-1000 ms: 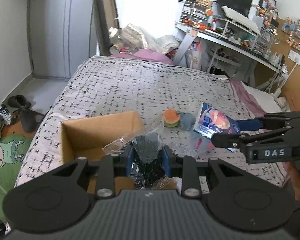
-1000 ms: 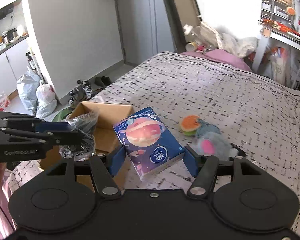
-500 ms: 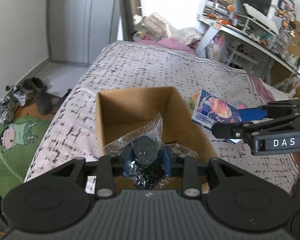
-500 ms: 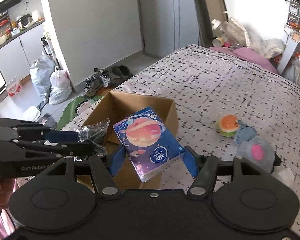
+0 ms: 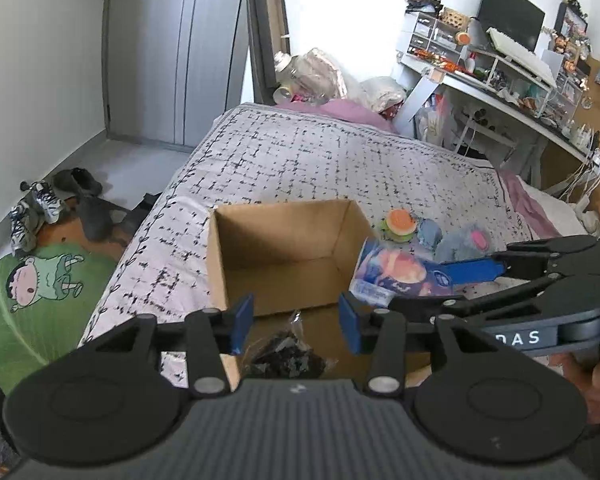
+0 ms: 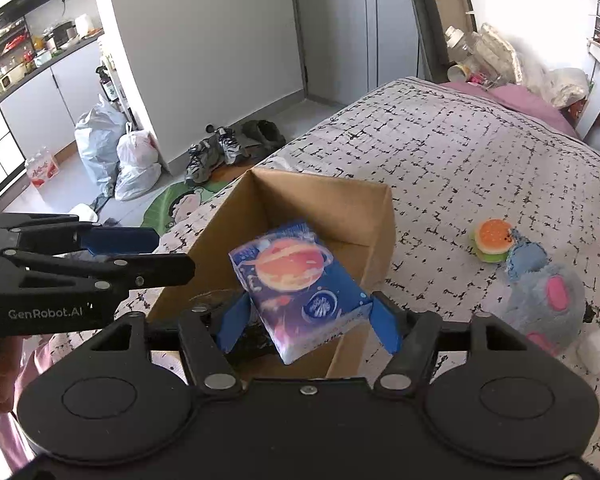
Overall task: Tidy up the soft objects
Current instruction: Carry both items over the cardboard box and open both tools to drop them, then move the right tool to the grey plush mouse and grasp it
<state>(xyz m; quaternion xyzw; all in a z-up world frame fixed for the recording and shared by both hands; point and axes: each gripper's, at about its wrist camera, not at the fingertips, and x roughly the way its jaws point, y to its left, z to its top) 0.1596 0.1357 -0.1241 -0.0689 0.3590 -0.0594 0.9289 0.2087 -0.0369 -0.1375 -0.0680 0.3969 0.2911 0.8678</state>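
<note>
On the bed's near left edge sits the cardboard box (image 5: 284, 256), and the left gripper (image 5: 296, 320) hangs over it, jaws just opened and apart, the crinkly dark bag (image 5: 284, 356) lying loose below them inside the box. To its right, the right gripper (image 6: 308, 320) has just widened too; the blue tissue pack (image 6: 300, 288) sits between its pads, apparently slipping free over the box. Further right, the burger toy (image 6: 492, 240) and grey plush (image 6: 540, 300) wait on the bedspread (image 6: 460, 160).

box (image 6: 336, 204): brown cardboard
tissue pack (image 6: 300, 284): blue, orange planet print
bedspread (image 5: 340, 160): white, black grid
plush (image 6: 540, 300): grey, pink patches
</note>
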